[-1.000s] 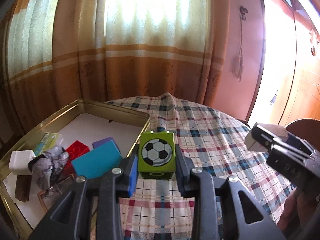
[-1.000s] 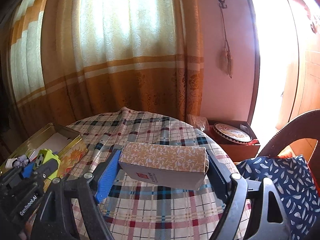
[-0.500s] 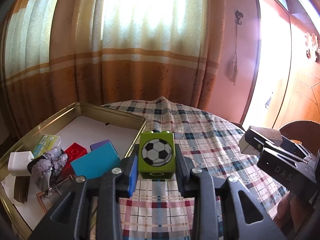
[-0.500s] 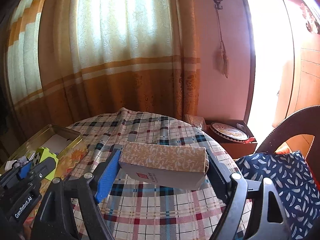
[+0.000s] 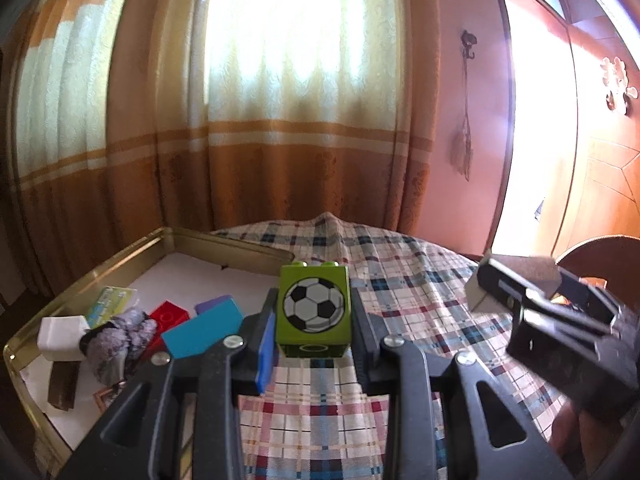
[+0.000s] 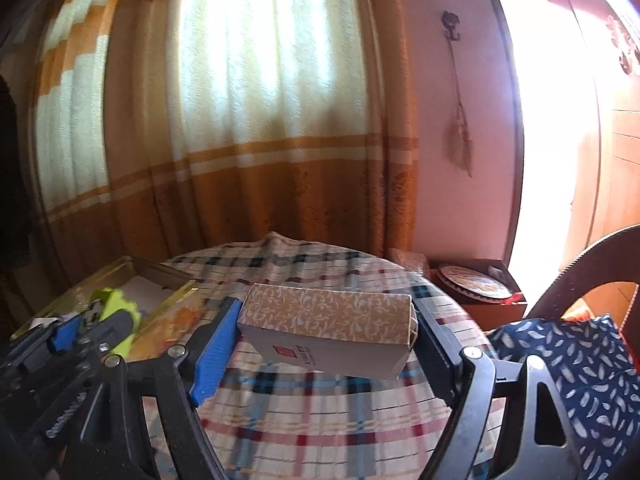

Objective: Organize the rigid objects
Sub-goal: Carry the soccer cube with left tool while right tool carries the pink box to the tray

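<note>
1. Nearer than 1 second before, the right gripper (image 5: 516, 300) edged leftward; the left gripper (image 5: 314, 314) stayed clamped on the green football block (image 5: 314, 310), above the tablecloth (image 5: 400, 280) beside the gold tray (image 5: 132, 248).
2. Right-gripper jaws stood wide, pinching the patterned box (image 6: 328, 330) above the table.

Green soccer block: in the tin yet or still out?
Out. The green block is clamped in the left tool, above the checked cloth, beside the tin.

Both wrist views were aimed slightly downward across the checked table (image 5: 400, 288) toward the curtain (image 6: 248, 128), close above it. The gold tin (image 6: 160, 270) at the table's left edge was shared.
</note>
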Available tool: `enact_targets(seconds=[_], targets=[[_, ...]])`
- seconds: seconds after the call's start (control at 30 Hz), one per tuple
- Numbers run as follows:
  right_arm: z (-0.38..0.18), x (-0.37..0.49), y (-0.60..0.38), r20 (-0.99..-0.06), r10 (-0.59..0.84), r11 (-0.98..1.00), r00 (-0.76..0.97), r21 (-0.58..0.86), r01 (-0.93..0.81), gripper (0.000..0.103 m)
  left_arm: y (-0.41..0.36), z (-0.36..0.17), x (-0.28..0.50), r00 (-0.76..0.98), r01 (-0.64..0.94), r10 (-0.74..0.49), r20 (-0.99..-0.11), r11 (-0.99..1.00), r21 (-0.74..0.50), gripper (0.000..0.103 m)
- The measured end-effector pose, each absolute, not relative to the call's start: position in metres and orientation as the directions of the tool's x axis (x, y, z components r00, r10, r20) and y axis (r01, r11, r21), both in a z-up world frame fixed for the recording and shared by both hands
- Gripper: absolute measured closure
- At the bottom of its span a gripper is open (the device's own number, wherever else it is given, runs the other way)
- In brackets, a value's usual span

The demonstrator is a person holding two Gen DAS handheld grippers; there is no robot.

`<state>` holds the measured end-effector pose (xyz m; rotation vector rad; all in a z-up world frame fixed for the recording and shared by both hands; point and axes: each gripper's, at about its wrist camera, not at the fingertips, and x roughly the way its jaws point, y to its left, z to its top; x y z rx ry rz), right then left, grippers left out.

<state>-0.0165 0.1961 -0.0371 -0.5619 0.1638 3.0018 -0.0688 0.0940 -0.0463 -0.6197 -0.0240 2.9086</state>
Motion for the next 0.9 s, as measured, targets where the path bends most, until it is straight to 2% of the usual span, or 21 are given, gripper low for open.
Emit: enact_targets(seconds=[0.17, 0.47, 0.9], targets=[[-0.034, -0.008, 0.180, -0.328, 0.044, -0.997, -0.944, 0.049, -0.063, 0.020, 0.087, -0.043, -0.060, -0.916, -0.131, 0.132, -0.378, -0.991, -0.027, 0.073], [-0.036, -0.002, 0.175, -0.322, -0.015, -0.995, -0.947, 0.102, -0.019, 0.020, 0.077, -0.041, -0.048, -0.933, -0.107, 0.107, -0.344, -0.994, -0.019, 0.073], [-0.036, 0.003, 0.159, -0.323, -0.051, -0.995, -0.945, 0.100, 0.019, 0.020, 0.059, -0.042, -0.043, -0.936, -0.080, 0.101, -0.339, -0.994, -0.075, 0.073]])
